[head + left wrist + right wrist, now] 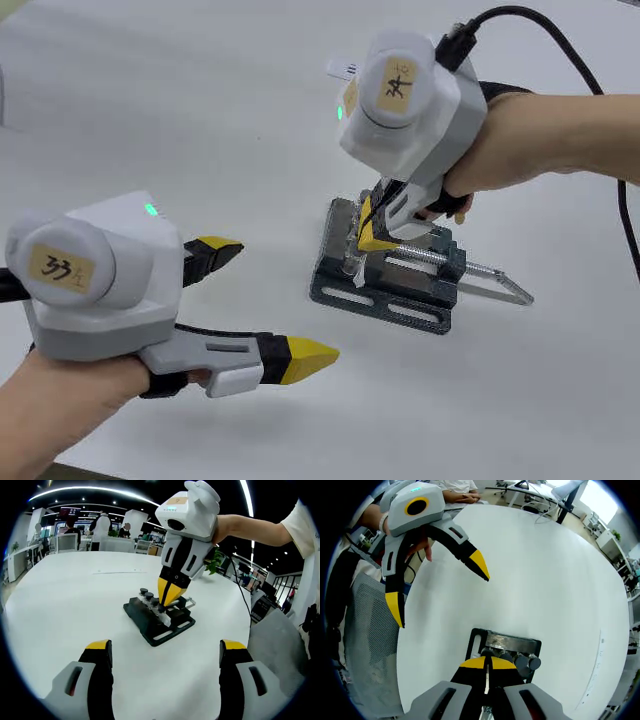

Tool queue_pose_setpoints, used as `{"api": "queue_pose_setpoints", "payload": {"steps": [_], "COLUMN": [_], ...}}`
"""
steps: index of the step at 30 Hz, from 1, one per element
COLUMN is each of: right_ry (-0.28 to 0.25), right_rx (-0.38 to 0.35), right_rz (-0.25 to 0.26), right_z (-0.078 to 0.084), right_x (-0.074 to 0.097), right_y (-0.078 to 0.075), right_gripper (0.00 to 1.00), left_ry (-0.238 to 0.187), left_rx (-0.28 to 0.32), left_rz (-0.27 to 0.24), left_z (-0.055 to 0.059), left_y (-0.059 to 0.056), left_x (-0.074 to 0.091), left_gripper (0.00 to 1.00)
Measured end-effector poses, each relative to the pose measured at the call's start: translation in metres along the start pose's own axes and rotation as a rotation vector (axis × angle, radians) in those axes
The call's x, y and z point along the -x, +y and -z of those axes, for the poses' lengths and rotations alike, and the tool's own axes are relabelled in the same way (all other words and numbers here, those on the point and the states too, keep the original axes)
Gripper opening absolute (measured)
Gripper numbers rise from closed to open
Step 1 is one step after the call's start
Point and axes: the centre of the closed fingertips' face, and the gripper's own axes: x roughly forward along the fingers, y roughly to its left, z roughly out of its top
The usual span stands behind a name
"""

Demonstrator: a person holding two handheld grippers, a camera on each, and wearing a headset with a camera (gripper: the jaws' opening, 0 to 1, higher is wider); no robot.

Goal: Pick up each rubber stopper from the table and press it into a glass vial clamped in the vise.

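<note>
Nearest, at lower left of the head view: left gripper (pixel 282 298), jaws spread wide, nothing held, hovering over the white table (pixel 200 120), well apart from the vise (pixel 385 305). Farther on: right gripper (pixel 368 236), tilted down, yellow tips pressed together save a hairline slit, right at the top of a glass vial (pixel 352 262) clamped in the vise. Vial mouth hidden under those tips; anything pinched between them impossible to tell. Just beside the tips, in the right gripper view: dark rubber stoppers (pixel 533 663) seated along the same vise row.
</note>
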Motion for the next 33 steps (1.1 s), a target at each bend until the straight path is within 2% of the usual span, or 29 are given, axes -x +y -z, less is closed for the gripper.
{"api": "queue_pose_setpoints", "payload": {"steps": [8,14,17,23,28,29,33], "right_ry": [-0.039,0.021,0.028,0.058,0.133,0.160,0.171], "right_rx": [-0.050,-0.018,0.000,-0.012,0.026,0.054,0.039], "right_rz": [-0.035,-0.050,-0.051,-0.066,-0.065,-0.067,-0.075], "right_z": [0.0003,0.0003,0.0003,-0.0021,-0.0022,-0.0013,-0.0021], "right_x": [-0.0018,-0.0040,-0.0034,-0.0046,-0.0059,-0.0055,-0.0062], "right_y": [-0.0033,-0.0002,-0.0012,-0.0039,-0.0037,-0.0039,-0.0059], "right_gripper": [0.00,0.00,0.00,0.00,0.00,0.00,0.00], "left_ry": [0.006,0.002,0.003,-0.003,-0.011,-0.013,-0.014], "left_rx": [0.013,0.029,0.036,0.040,0.042,0.046,0.047], "left_rz": [0.003,-0.004,-0.008,-0.006,-0.006,-0.007,-0.011], "left_z": [0.0026,0.0047,0.0067,0.0050,0.0023,0.0018,0.0023], "left_y": [0.0012,0.0027,0.0046,0.0042,0.0049,0.0053,0.0075], "left_x": [-0.0043,-0.0038,-0.0039,-0.0070,-0.0090,-0.0089,-0.0081], "left_gripper": [0.87,0.87,0.87,0.87,0.87,0.87,0.87]}}
